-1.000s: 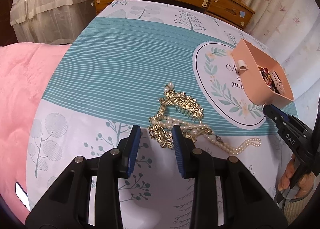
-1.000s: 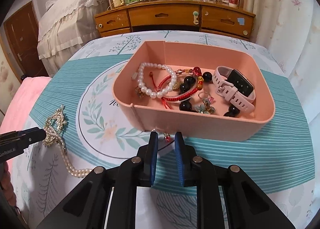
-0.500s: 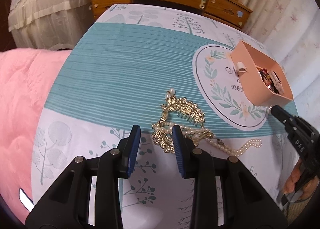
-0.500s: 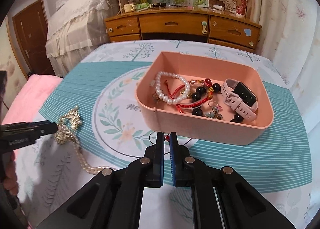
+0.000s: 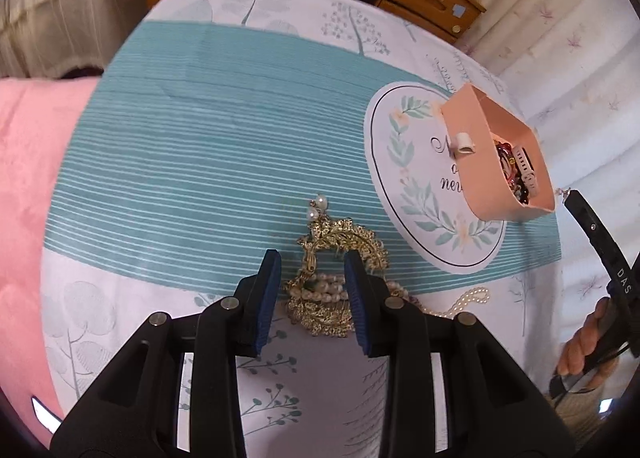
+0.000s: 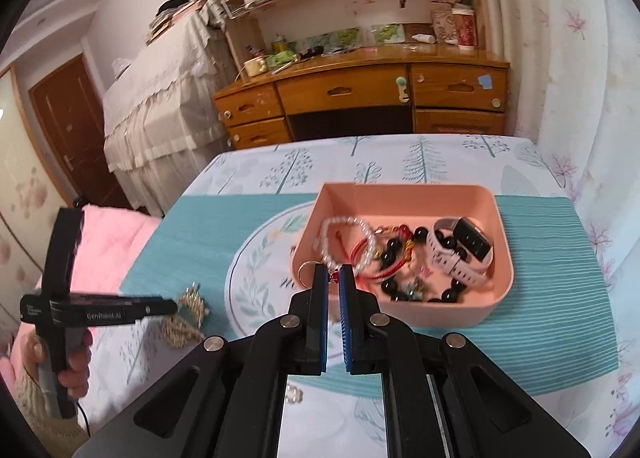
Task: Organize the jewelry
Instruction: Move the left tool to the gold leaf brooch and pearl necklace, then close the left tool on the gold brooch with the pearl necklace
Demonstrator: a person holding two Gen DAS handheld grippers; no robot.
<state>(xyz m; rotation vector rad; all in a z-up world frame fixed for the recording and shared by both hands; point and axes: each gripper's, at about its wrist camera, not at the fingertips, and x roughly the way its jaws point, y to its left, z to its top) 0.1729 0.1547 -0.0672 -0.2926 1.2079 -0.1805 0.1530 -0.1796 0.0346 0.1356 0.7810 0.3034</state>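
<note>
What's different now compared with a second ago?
The right gripper has closed on a small ringed charm with a red bead that lay in front of the pink tray and lifted it. The left gripper, jaws apart as before, has moved over the gold hairpiece. Tray and pearls stayed put.

We count one pink tray (image 6: pixel 452 314) holding one white pearl bracelet (image 6: pixel 348 234), one red cord bracelet (image 6: pixel 380 270) and one white smartwatch (image 6: pixel 460 254). On the tablecloth (image 5: pixel 224 161) lie one gold hair comb (image 5: pixel 344 242) and one pearl necklace (image 5: pixel 472 296).
</note>
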